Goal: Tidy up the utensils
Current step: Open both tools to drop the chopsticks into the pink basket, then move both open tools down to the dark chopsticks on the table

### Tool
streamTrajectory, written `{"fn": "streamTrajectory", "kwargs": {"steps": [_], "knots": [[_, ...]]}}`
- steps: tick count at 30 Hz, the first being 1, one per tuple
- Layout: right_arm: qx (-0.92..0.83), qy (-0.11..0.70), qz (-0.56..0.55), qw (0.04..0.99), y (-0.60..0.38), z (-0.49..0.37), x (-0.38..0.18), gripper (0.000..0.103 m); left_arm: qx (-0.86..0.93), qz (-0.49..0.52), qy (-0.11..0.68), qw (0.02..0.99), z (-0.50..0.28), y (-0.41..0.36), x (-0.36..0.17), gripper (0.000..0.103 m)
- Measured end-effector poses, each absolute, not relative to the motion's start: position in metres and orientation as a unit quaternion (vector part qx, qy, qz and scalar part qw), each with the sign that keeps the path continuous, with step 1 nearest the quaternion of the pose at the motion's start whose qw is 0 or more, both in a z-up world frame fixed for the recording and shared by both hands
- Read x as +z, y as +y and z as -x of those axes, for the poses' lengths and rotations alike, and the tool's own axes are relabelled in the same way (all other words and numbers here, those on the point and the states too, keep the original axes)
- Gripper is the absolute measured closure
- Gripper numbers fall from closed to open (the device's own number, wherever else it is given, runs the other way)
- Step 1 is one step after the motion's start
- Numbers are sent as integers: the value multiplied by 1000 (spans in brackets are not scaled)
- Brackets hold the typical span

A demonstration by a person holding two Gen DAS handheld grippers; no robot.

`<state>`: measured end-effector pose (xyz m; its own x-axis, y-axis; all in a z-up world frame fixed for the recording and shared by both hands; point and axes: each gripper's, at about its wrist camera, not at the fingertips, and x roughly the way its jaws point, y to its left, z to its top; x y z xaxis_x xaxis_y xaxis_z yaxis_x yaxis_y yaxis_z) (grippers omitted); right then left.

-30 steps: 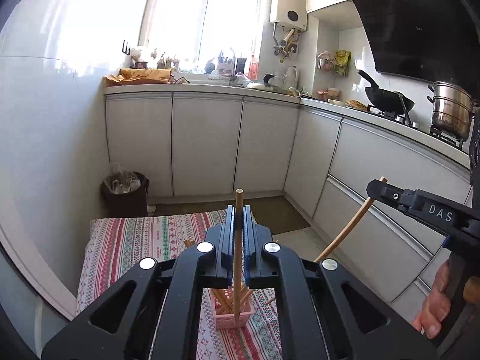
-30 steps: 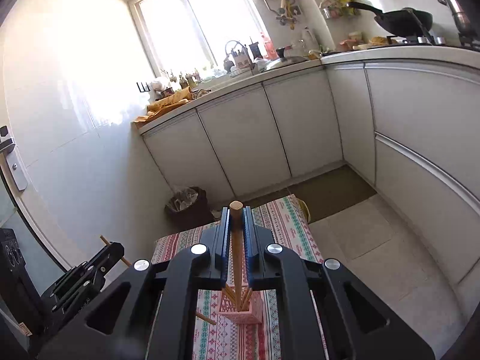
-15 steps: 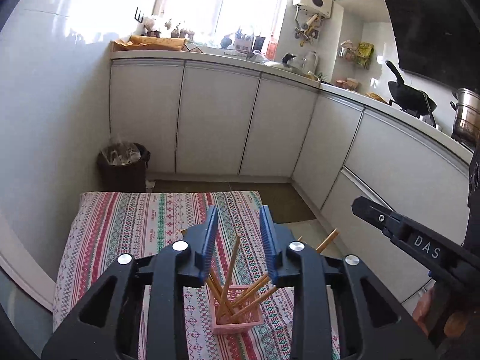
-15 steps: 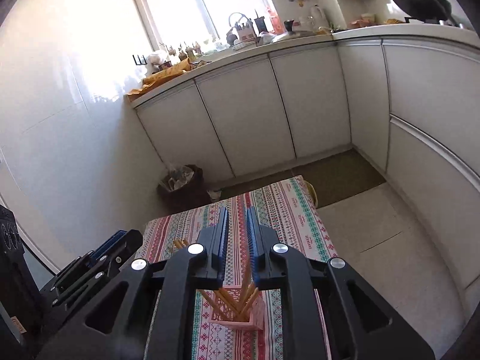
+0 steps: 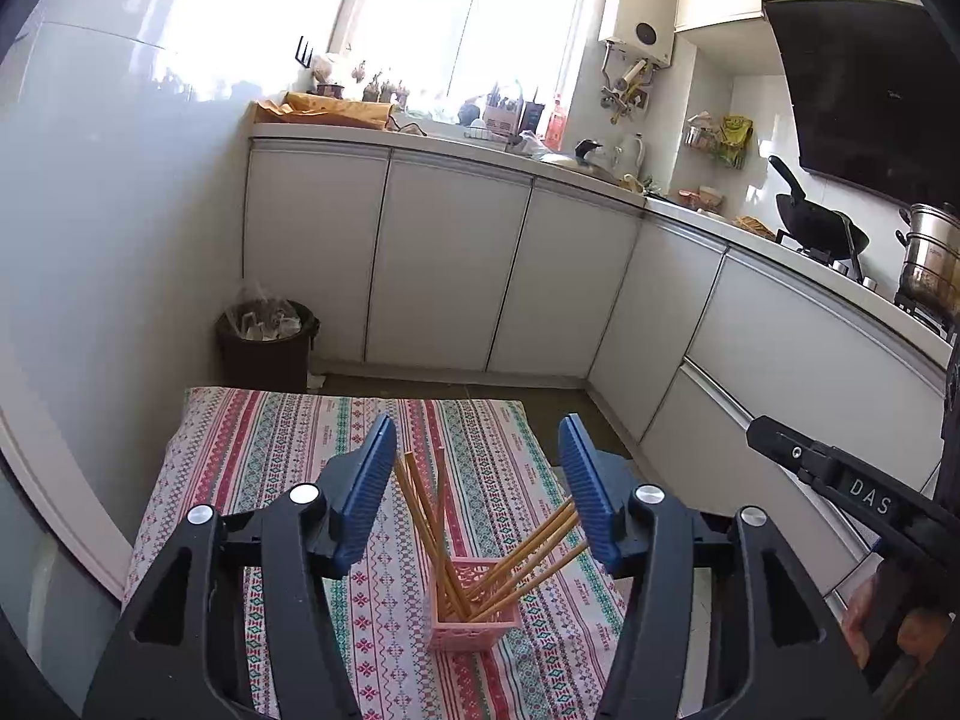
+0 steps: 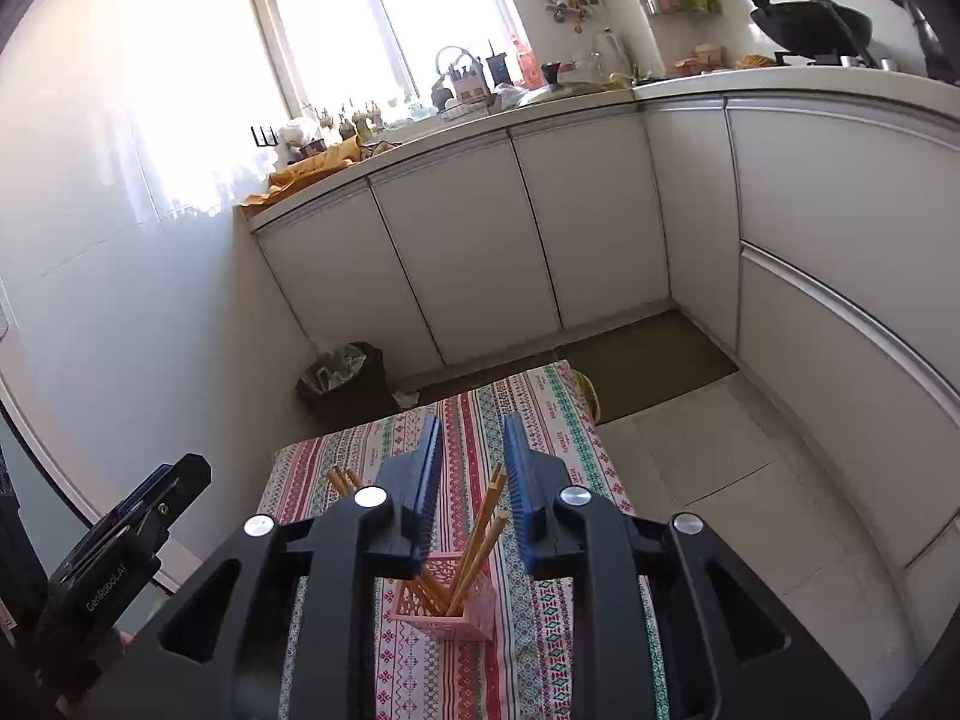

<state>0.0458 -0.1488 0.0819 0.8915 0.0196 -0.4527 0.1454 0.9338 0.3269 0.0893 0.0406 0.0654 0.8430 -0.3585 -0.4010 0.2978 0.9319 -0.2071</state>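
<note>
Striped, patterned tablecloth (image 5: 288, 450) covering a small table near the wall. Beyond its far left corner, a dark waste bin (image 5: 267, 342) lined with a plastic bag stands on the floor against white base cabinets (image 5: 444, 276). The countertop (image 5: 420, 141) under the window (image 5: 468, 18) carries crumpled brown paper (image 5: 336, 111) and assorted bottles — details too small to tell. On the stove at right: a black wok (image 5: 819, 225) and a steel pot (image 5: 930, 264). A white water heater (image 5: 639, 30) hangs on the wall.

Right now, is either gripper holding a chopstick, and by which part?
Nothing is held. The left gripper and right gripper both have open jaws above the pink basket, and the chopsticks stand loose inside it.
</note>
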Motion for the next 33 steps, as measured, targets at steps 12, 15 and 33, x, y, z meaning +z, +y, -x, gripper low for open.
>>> {"fn": "streamTrajectory", "kwargs": {"steps": [12, 15, 33], "knots": [[-37, 242, -169, 955, -140, -1, 75, 42, -157, 71, 239, 956, -58, 48, 63, 23], [-38, 246, -167, 954, -138, 6, 72, 36, -158, 66, 247, 954, -52, 47, 60, 19], [-56, 280, -181, 941, -136, 46, 35, 7, -150, 52, 291, 943, -23, 61, 28, 7]]}}
